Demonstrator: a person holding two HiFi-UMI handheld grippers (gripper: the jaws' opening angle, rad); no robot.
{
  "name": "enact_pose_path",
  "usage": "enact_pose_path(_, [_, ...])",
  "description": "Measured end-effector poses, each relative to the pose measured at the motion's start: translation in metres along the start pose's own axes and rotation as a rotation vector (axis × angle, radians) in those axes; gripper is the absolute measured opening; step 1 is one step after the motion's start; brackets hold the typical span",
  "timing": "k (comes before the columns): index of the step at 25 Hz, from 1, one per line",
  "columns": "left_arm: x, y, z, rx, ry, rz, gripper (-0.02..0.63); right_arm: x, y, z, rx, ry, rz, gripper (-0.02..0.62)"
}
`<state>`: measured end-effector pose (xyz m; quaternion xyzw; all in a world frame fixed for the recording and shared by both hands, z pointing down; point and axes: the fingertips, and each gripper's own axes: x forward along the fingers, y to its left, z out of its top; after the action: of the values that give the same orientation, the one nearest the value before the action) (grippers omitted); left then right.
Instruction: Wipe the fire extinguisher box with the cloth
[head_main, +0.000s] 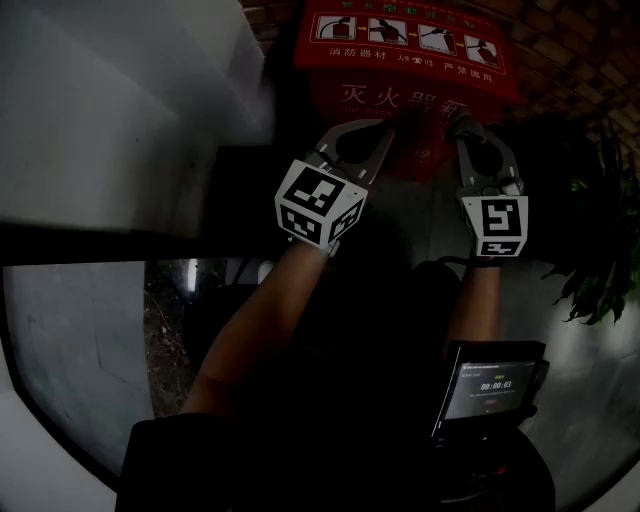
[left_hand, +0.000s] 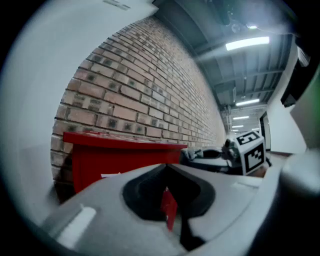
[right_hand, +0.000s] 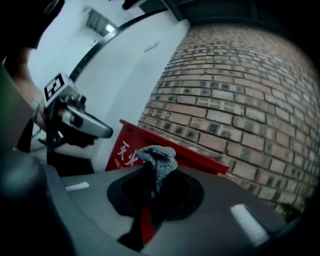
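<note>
One red fire extinguisher box (head_main: 410, 80) stands at twelve o'clock against the brick wall (right_hand: 250, 85). Two grippers point at it: the left tongs (head_main: 392, 128) pressed together, empty; the right tongs (head_main: 462, 128) pinching one grey cloth (right_hand: 159, 159).

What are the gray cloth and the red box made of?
The cloth looks like soft knitted fabric: gray, with nubby loops. The box looks like red-painted metal, smooth with crisp edges, though it could be plastic.
</note>
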<state>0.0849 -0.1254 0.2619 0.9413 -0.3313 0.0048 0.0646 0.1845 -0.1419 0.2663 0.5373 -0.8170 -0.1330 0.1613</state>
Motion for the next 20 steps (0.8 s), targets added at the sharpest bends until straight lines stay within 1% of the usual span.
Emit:
enact_pose_path(2, [0.001, -0.001, -0.001, -0.006, 0.004, -0.003, 0.002, 0.009, -0.011, -0.008, -0.061, 0.025, -0.041, 0.034])
enact_pose_path(5, [0.004, -0.004, -0.002, -0.022, 0.005, -0.011, 0.002, 0.017, -0.032, -0.009, -0.093, 0.031, -0.099, 0.034])
enact_pose_path(6, [0.006, -0.005, -0.002, -0.023, 0.006, -0.016, 0.002, 0.019, -0.039, -0.009, -0.118, 0.038, -0.127, 0.034])
enact_pose_path(8, [0.009, -0.009, -0.004, -0.023, 0.012, -0.026, 0.002, 0.021, -0.049, -0.010, -0.212, 0.073, -0.184, 0.034])
enact_pose_path(11, [0.013, -0.013, -0.007, -0.022, 0.017, -0.034, 0.002, 0.028, -0.053, -0.018, -0.398, 0.147, -0.248, 0.034])
enact_pose_path(12, [0.014, -0.013, -0.007, -0.019, 0.015, -0.034, 0.002, 0.033, -0.052, -0.020, -0.441, 0.162, -0.260, 0.034])
enact_pose_path(14, [0.017, -0.013, -0.010, -0.008, 0.017, -0.031, 0.002, 0.041, -0.049, -0.026, -0.492, 0.176, -0.271, 0.034])
enact_pose_path(18, [0.022, -0.014, -0.030, 0.004, 0.051, -0.025, 0.002, 0.045, -0.043, -0.030, -0.539, 0.159, -0.284, 0.034])
enact_pose_path(20, [0.025, -0.014, -0.045, 0.026, 0.075, -0.028, 0.002, 0.046, -0.037, -0.034, -0.568, 0.169, -0.273, 0.034])
